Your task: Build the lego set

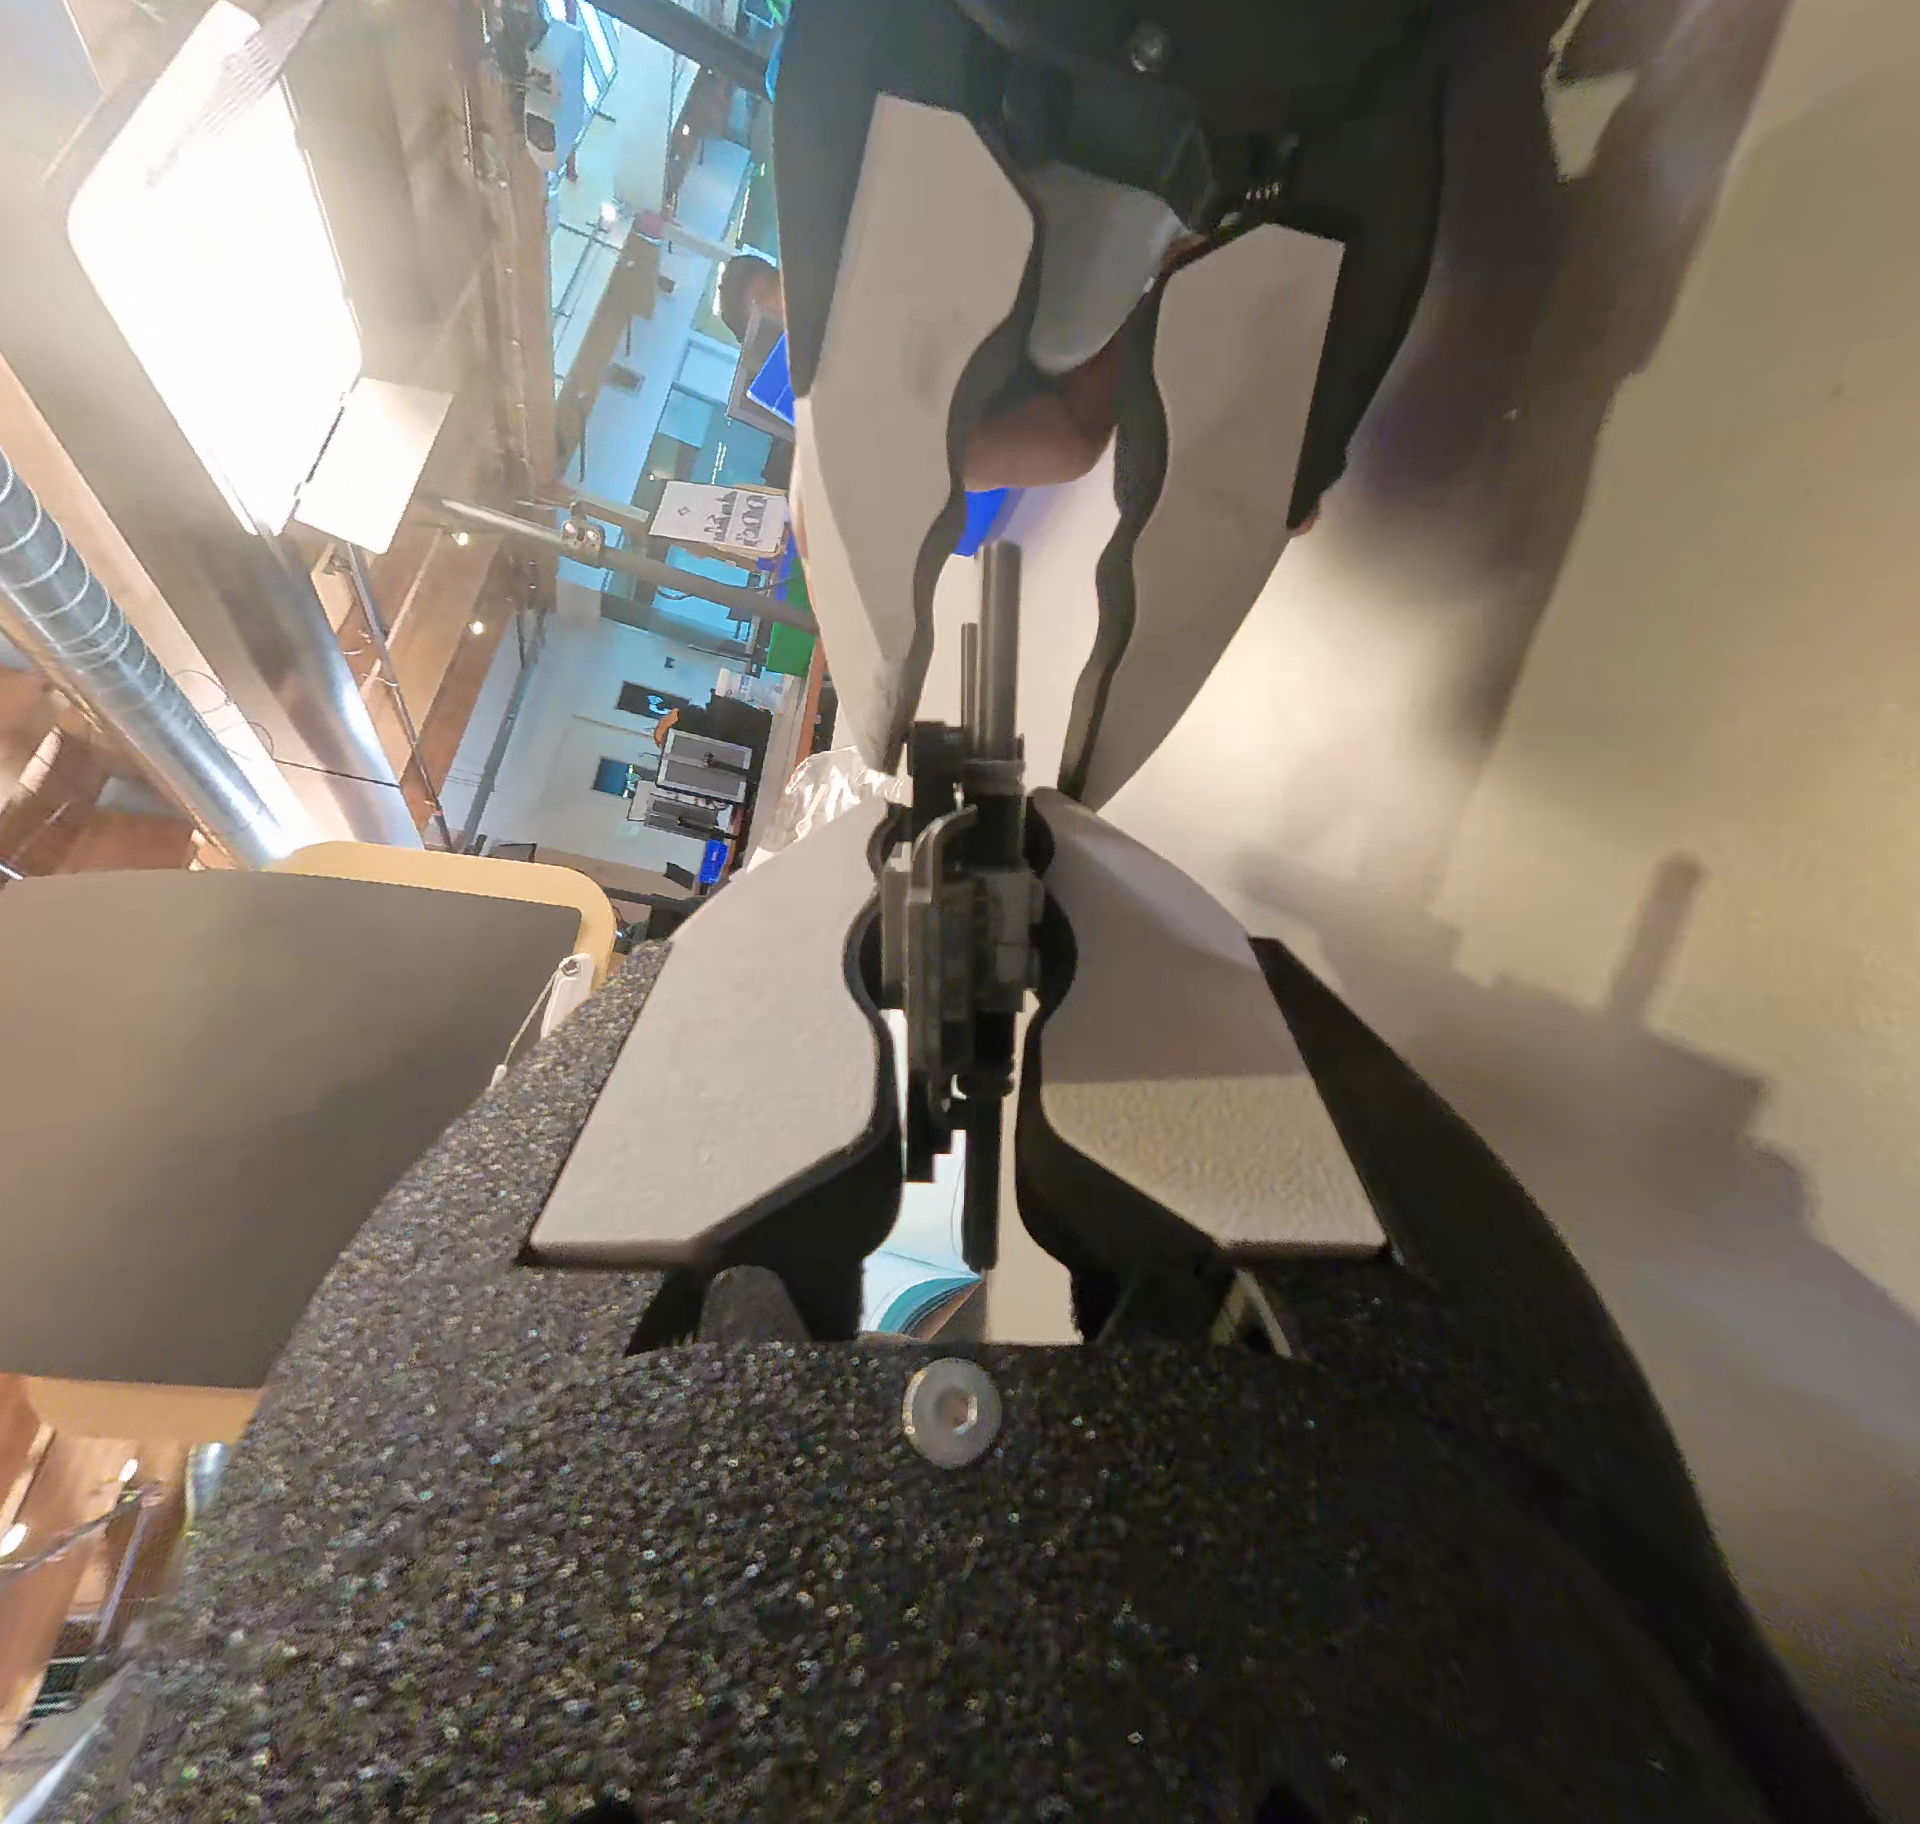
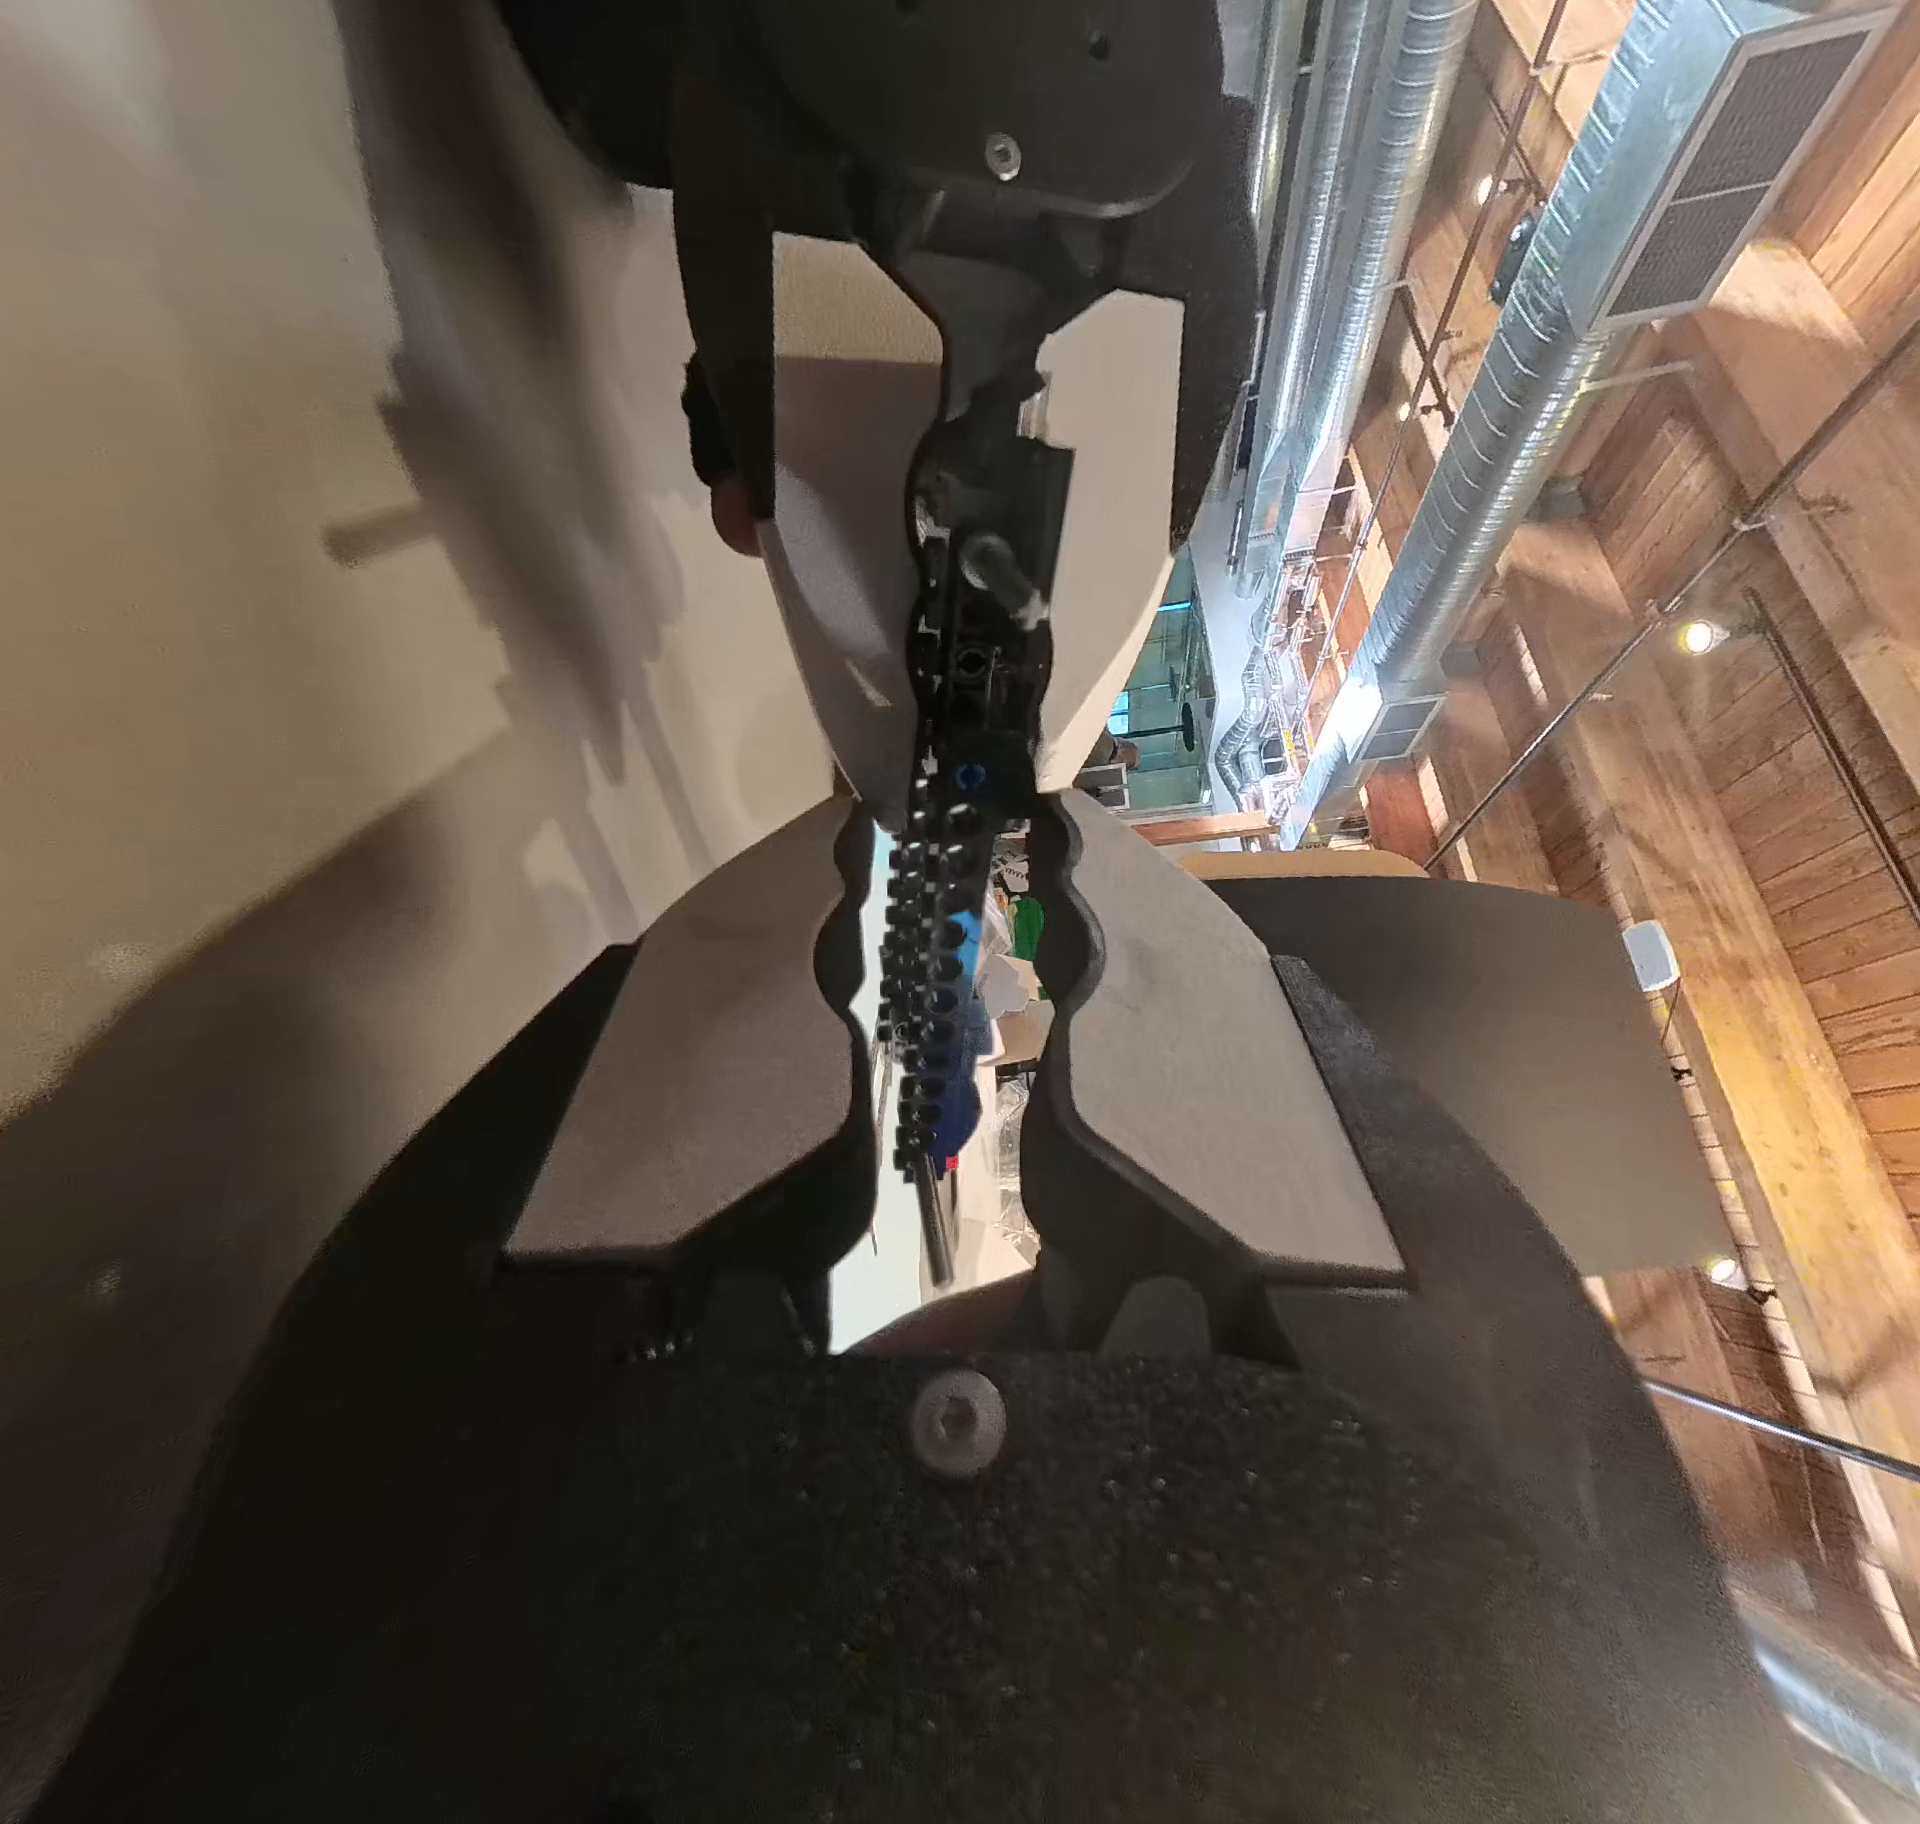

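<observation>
Workshop, ducts overhead | left tool (image 1: 961,818) clamps grey-black assembly (image 1: 961,943), rods toward right tool (image 2: 961,818) | right tool open around black studded beam (image 2: 930,964), axis lengthwise between tools

workshop loft | exposed metal ducts (image 2: 1455,486) | wooden plank ceiling (image 2: 1714,735)

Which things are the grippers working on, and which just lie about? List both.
In hand: grey-and-black brick assembly, clamped by the left gripper; its studded black beam and grey axle, between the right gripper's open fingers.
Lying about: tan-rimmed dark panel; ceiling ducts; crumpled clear plastic.
</observation>
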Motion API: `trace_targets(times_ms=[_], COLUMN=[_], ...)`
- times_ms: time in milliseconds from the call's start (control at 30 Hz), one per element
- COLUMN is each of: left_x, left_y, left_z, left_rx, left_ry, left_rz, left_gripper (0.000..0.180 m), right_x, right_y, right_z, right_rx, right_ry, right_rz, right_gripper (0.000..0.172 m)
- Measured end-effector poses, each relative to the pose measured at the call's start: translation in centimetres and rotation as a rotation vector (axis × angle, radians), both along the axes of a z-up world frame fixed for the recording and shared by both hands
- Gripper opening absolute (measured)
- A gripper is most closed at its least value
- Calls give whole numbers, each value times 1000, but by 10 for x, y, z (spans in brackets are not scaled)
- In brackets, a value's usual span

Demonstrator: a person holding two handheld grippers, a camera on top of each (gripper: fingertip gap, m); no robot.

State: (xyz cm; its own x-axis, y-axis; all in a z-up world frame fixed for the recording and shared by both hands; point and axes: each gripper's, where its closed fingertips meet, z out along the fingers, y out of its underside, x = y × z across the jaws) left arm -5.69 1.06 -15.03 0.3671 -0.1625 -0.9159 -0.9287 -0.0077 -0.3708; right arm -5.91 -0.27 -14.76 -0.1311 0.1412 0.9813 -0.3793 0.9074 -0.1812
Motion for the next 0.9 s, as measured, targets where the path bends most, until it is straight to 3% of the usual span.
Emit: trace_targets(times_ms=[100,233,533,700,900], left_x=[-2,-2,27,16,-23], left_y=[-1,-6,8,10,-8], left_z=[-8,-24,-34,-34,-38], left_rx=[-27,-115,-106,-158,-361], left_ry=[77,179,230,135,-38], left_rz=[2,-22,-225,-265,-145], left_gripper=[20,20,24,75,91], right_x=[0,8,37,53,60], right_y=[1,10,82,100,101], right_z=[-6,-14,-30,-36,-41], right_rx=[34,39,-157,-283,-316], right_ry=[-10,-60,-352,-503,-618], right_rz=[-10,-58,-294,-400,-446], right_gripper=[19,38,40,36,34])
